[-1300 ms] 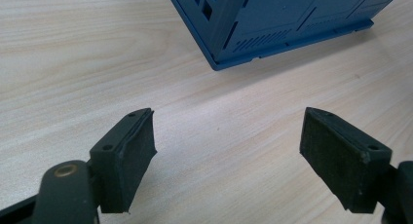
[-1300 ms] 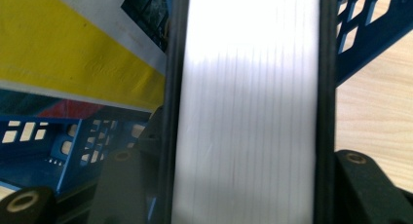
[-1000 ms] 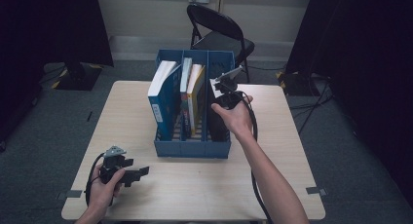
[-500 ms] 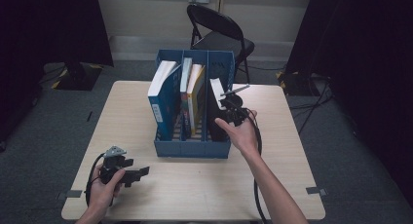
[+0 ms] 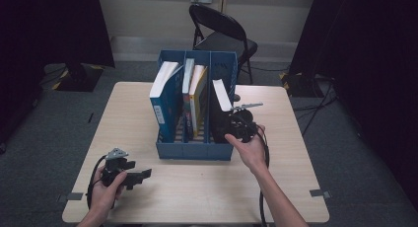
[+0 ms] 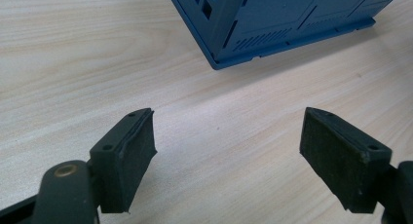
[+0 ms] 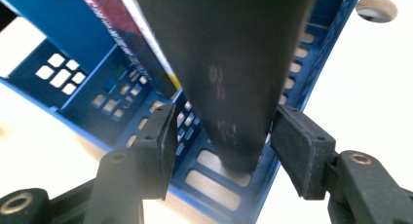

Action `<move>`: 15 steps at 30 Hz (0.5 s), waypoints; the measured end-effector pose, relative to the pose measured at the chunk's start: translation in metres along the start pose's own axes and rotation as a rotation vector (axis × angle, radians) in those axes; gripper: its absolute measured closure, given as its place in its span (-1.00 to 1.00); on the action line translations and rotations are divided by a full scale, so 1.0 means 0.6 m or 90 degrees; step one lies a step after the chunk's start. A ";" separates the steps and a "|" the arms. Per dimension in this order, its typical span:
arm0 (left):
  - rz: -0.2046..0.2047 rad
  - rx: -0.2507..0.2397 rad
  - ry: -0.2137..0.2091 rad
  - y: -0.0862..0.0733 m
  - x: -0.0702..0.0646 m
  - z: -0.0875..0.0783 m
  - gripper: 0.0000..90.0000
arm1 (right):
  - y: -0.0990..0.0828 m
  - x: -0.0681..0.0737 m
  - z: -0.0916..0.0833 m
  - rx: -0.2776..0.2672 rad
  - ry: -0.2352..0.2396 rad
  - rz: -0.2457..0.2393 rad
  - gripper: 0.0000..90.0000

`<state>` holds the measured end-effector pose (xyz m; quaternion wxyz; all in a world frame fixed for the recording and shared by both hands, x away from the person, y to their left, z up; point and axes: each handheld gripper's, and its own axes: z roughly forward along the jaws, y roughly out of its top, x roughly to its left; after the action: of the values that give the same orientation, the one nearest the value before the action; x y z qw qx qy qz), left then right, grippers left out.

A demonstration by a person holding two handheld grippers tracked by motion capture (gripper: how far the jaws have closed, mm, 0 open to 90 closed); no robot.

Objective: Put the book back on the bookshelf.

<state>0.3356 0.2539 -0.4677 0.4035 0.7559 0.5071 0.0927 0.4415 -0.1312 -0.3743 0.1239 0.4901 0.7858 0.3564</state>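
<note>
A blue three-slot file organizer (image 5: 194, 150) stands mid-table. Its left slot holds a blue-covered book (image 5: 162, 96). A thin book and a yellow one (image 5: 199, 96) stand in the middle slot. A black book (image 5: 222, 96) leans tilted in the right slot, its lower corner down near the slot floor (image 7: 234, 63). My right gripper (image 5: 220, 128) is shut on this book; its jaws (image 7: 221, 136) have just been closing with the book between them. My left gripper (image 5: 145, 173) rests open near the table's front left. Bare wood lies between its pads (image 6: 226, 151), and the organizer's corner (image 6: 272, 24) is beyond.
The wooden table (image 5: 197, 192) has free room in front of the organizer and on both sides. A round cable hole (image 7: 374, 9) sits in the tabletop just past the organizer's right side. A black folding chair (image 5: 222, 34) stands behind the table.
My right gripper has come down and toward the person with the black book, sinking it into the right slot. The left gripper has stayed put.
</note>
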 end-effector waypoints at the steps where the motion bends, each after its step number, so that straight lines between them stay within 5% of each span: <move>1: -0.001 0.000 0.000 0.000 0.000 0.000 -0.55 | -0.004 0.000 -0.001 0.002 -0.013 -0.016 0.09; 5: 0.001 0.003 -0.002 0.000 -0.002 0.001 -0.55 | -0.012 0.001 -0.001 -0.006 -0.024 -0.033 0.27; 15: 0.005 0.006 -0.002 0.000 -0.004 0.005 -0.55 | -0.028 0.001 0.011 -0.023 -0.031 -0.058 0.30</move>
<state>0.3364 0.2505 -0.4689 0.4007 0.7598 0.5040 0.0906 0.4335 -0.1326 -0.3901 0.1680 0.4600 0.7973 0.3527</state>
